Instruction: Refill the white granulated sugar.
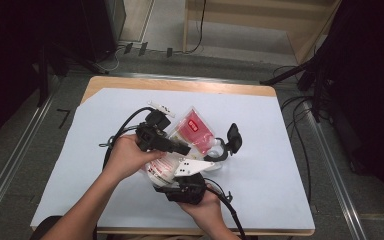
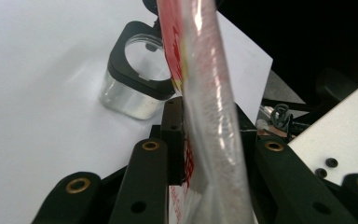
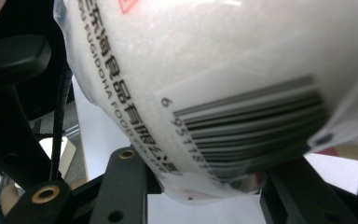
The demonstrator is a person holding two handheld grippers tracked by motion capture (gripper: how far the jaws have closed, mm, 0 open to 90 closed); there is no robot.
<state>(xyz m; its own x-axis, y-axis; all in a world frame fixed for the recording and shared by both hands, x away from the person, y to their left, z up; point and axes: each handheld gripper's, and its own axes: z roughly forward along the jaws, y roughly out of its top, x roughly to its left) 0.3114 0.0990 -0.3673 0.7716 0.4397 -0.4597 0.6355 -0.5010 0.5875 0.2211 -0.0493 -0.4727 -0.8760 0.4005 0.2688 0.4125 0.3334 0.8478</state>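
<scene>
A clear plastic bag (image 1: 192,132) with red print and white granules is held over the middle of the paper-covered table (image 1: 280,200), between the two tongs. In the high view the left gripper (image 1: 180,148) is seen at about 9 o'clock of the bag, reaching toward 3 o'clock, and the right gripper (image 1: 192,172) is seen at about 6 o'clock of the bag, under its grey three-cornered plate.

In the left gripper view the bag (image 2: 209,93) is seen edge-on, running upright between the two black jaws. The jaws are set partly apart around it; the left-hand pad lies right against the film, while on the right-hand side it cannot be told whether the pad touches. Whether the bag is clenched or merely enclosed by these tongs cannot be told.

In the right gripper view the bag's (image 3: 223,70) full, rounded end, with a barcode and black lettering, is seen wedged between the jaws. The jaws are held moderately apart by the bag's bulk, and the film is pressed at both sides, so the bag is grasped by these tongs.

A clear container with a black flip-lid (image 2: 137,79) stands on the white paper at about 10 o'clock of the left jaws, just beside the bag; in the high view it (image 1: 225,145) lies at 3 o'clock of the bag.
</scene>
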